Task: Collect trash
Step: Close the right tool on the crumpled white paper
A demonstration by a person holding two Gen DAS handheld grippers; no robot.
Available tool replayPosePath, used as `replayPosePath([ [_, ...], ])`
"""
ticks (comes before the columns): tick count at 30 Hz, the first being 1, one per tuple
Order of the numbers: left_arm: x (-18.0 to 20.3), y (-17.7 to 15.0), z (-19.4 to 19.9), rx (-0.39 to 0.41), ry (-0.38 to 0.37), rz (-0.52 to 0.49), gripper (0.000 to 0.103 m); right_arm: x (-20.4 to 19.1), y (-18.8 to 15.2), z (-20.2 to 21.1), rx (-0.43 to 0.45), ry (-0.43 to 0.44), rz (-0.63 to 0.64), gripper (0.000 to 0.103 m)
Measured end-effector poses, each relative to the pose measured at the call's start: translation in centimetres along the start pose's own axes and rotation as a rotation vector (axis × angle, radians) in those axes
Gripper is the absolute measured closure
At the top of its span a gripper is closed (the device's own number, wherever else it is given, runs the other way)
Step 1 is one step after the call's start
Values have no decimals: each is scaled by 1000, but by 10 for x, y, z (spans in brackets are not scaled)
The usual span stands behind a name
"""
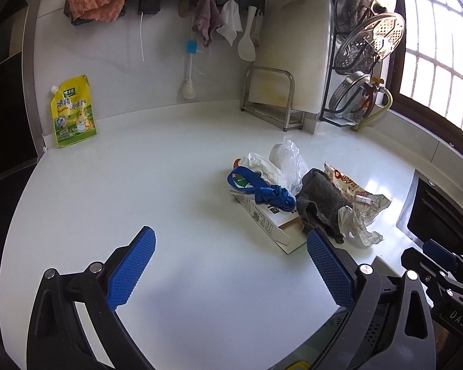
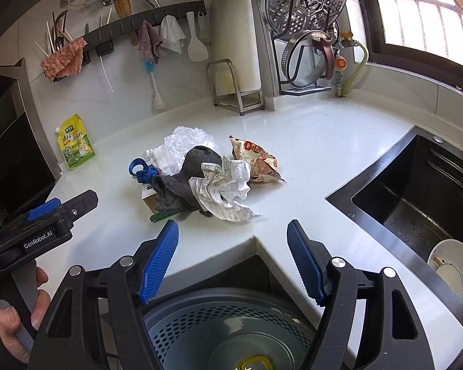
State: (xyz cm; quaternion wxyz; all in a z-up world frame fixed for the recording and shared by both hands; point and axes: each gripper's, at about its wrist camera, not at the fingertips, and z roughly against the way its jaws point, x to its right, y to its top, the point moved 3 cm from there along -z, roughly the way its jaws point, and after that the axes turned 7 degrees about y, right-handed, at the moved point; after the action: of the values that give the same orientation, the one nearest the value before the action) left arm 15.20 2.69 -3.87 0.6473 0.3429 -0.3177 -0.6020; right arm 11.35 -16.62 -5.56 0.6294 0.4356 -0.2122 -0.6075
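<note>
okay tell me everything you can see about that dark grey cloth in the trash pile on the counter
The grey cloth is dark, soft and fuzzy, like a rag or sock, crumpled and limp in the middle of the pile on the white counter. It drapes over the open end of a white carton, with the crumpled paper lying partly on it. The clear plastic bag sits behind it, the blue strap at its left and the snack wrapper at its right. Neither gripper touches it.

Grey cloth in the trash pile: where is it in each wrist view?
Left wrist: grey cloth right of centre, between the blue strap and the crumpled paper.
Right wrist: grey cloth centre-left, draped behind the crumpled paper.
Shared landmark: yellow pouch against the left wall.
</note>
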Motion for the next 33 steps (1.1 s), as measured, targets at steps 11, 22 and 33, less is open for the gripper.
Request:
replayPosePath([
  [11, 2, 5, -28, -39, 33, -6, 6, -5, 16, -48, -33, -15, 2, 33],
  [22, -2, 6, -35, -66, 23, 4, 6, -5, 20, -76, -53, -67, 25, 33],
  [33, 2, 9, -39, -91, 7, 14, 6, -11, 22, -75, -40, -46, 57, 65],
])
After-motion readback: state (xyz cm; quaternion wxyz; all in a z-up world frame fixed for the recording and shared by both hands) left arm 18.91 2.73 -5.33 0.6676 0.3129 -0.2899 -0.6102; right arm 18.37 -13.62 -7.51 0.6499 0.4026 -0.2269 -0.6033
